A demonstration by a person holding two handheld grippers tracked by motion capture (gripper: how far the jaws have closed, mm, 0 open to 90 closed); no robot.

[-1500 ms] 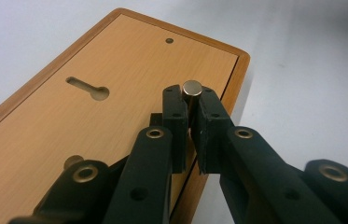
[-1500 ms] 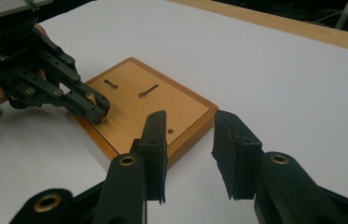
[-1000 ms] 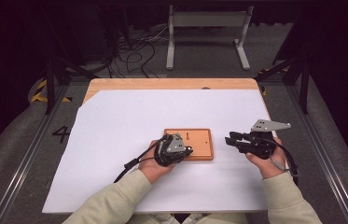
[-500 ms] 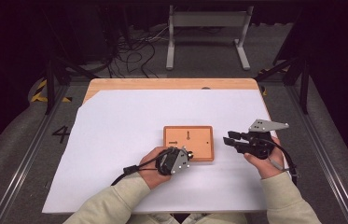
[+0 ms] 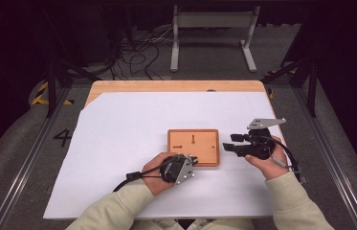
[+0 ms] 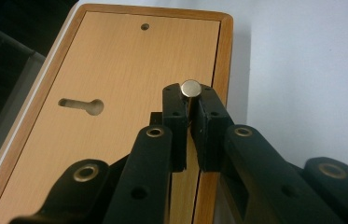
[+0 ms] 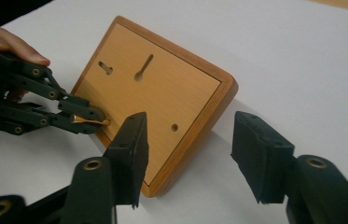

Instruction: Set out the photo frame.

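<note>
Left gripper (image 6: pixel 189 105) is clenched on a small brass pin (image 6: pixel 191 87), holding it over the near edge of the wooden board (image 6: pixel 129 70). The pin isn't seated yet; the keyhole slot (image 6: pixel 82 105) sits empty off to the side, with insertion probably to come. Farther right, the right gripper (image 7: pixel 188 154) has just been opening, its jaws released astride the board's corner without touching it.

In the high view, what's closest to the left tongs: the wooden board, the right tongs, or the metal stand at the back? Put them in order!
1. Wooden board: right beside the left tongs.
2. Right tongs: past the board's right edge.
3. Metal stand: far back, beyond the table.
</note>
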